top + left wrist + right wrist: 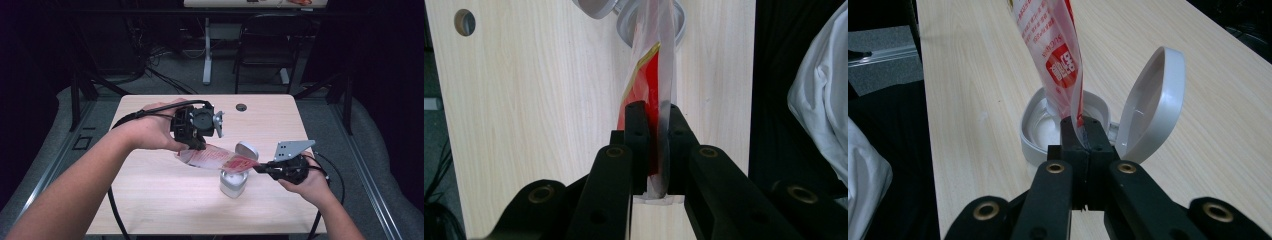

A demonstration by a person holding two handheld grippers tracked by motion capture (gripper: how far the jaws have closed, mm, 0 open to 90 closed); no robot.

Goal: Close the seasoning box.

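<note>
A clear plastic packet (216,159) printed in red with white lettering hangs stretched between the two grippers, above the bench (150,190) and just over an open white container (233,184). In the high view the packet runs from the left gripper (196,144) down and across to the right gripper (261,168), sagging slightly in the middle.

In the left gripper view the fingers (638,131) are clenched on one end of the packet (650,85), its red panel with a gold edge squeezed between them and the film rising away toward the container (651,22) beyond. In the right gripper view the fingers (1071,134) are pressed together on the other end of the packet (1054,50), pinching a thin edge of film right above the mouth of the container (1037,131).

The container stands on the bench near its front right part, with its hinged lid (1150,107) flipped up and standing open on the side away from the left gripper. Its inside looks white; what it holds cannot be told.

A small round hole (241,107) sits in the bench near the far edge. Behind the bench, on the floor, stand a dark chair (267,42) and a white table leg (207,50).
</note>
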